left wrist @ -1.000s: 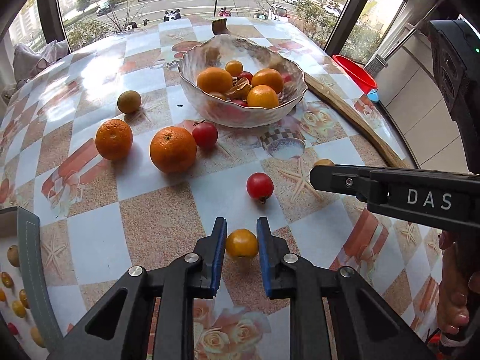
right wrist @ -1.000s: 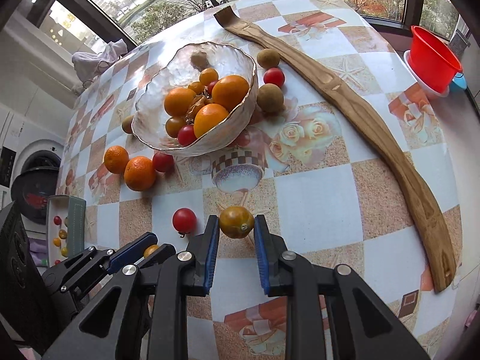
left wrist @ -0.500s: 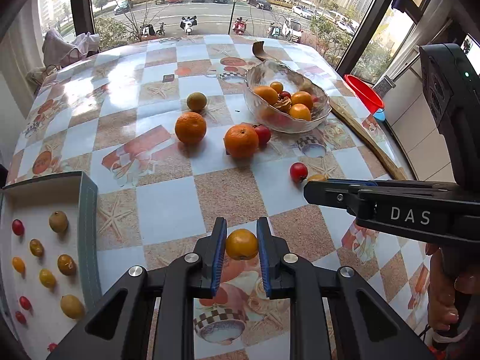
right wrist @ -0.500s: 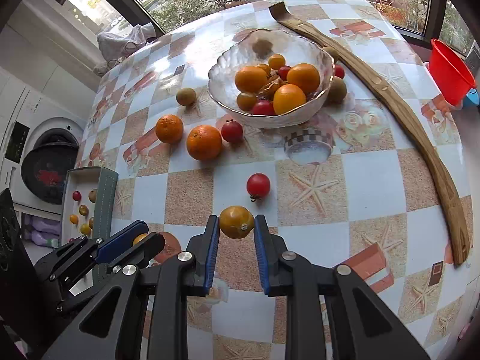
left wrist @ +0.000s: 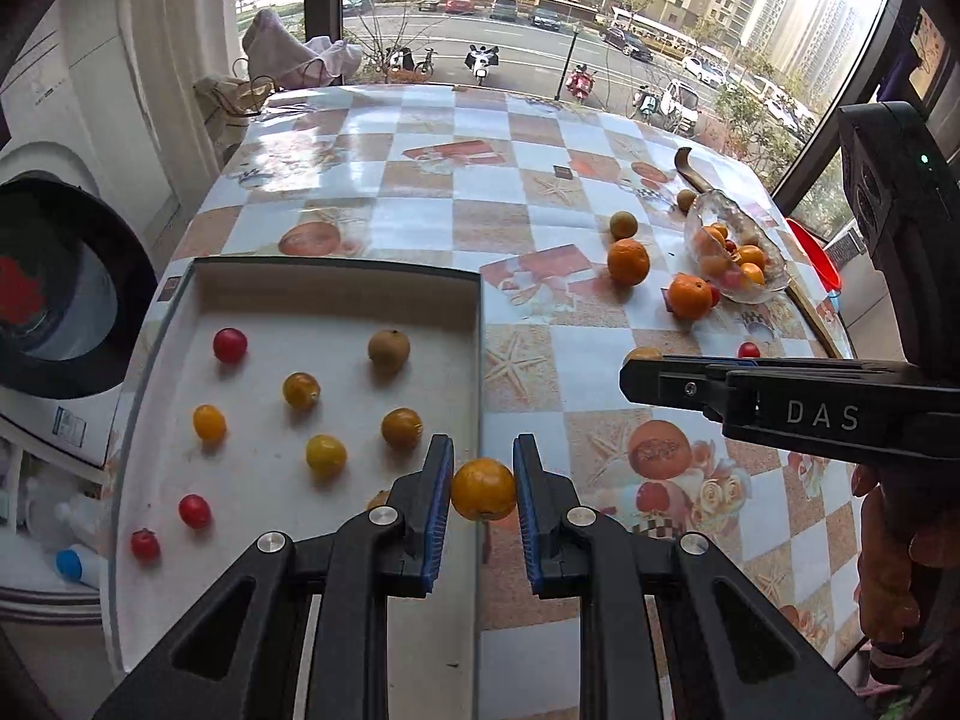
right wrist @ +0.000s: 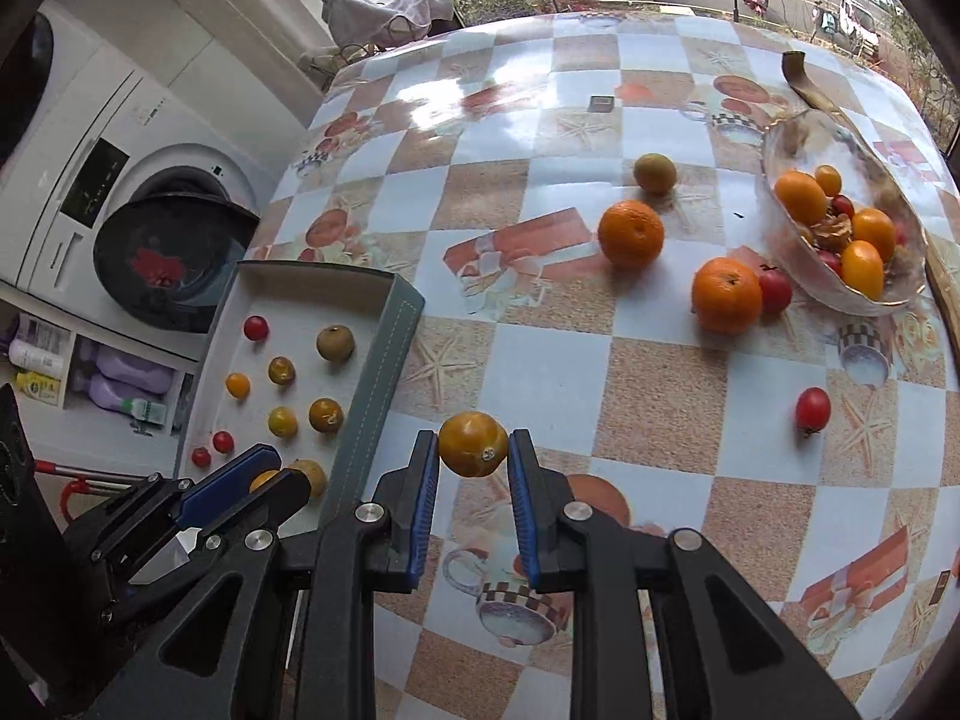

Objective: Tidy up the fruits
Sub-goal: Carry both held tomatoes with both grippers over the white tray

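My left gripper [left wrist: 483,489] is shut on an orange tomato [left wrist: 483,488] and holds it over the right rim of the grey tray [left wrist: 336,267]. The tray holds several small red, yellow and brown fruits [left wrist: 324,455]. My right gripper [right wrist: 473,447] is shut on a yellow-orange tomato [right wrist: 473,443] above the table, just right of the tray [right wrist: 378,372]. The left gripper [right wrist: 258,480] shows in the right wrist view over the tray's near end. The right gripper [left wrist: 645,375] shows side-on in the left wrist view.
A glass bowl [right wrist: 774,180] of fruits stands at the far right. Two oranges [right wrist: 631,233] [right wrist: 726,294], a brown fruit [right wrist: 655,173] and red tomatoes [right wrist: 813,410] lie on the checked tablecloth. A washing machine [right wrist: 162,252] stands left of the table. A red basin [left wrist: 813,252] is far right.
Both grippers have swung left and back from the bowl, each still holding its tomato. The tray has come into full view under the left gripper.
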A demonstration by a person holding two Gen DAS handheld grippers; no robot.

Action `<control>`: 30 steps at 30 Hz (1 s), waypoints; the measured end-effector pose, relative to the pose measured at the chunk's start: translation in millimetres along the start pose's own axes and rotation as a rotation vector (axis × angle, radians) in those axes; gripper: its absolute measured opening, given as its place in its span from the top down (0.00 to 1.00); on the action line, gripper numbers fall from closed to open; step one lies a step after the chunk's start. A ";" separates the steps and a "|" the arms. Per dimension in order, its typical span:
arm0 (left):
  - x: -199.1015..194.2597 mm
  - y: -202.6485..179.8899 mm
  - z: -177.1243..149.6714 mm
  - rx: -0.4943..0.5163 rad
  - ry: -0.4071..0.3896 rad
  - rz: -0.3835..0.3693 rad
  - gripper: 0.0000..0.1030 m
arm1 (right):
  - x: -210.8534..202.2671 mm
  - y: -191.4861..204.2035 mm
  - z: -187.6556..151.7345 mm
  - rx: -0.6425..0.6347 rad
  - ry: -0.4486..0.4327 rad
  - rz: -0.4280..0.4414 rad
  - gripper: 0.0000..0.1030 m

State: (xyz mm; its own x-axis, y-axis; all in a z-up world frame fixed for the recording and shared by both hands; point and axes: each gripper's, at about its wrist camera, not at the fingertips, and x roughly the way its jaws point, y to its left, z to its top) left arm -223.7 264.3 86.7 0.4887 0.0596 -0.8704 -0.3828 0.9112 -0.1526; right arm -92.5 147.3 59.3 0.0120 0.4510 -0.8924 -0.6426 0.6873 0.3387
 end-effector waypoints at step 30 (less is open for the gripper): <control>10.0 139.3 -82.2 -0.171 0.150 0.198 0.78 | 109.0 155.2 -50.0 -0.307 0.241 -0.028 0.75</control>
State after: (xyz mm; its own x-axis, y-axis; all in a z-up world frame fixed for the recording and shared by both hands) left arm -336.7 358.3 18.3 0.2752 0.1574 -0.9484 -0.5916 0.8053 -0.0380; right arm -229.2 274.6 -0.3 -0.1242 0.2624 -0.9569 -0.8444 0.4785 0.2408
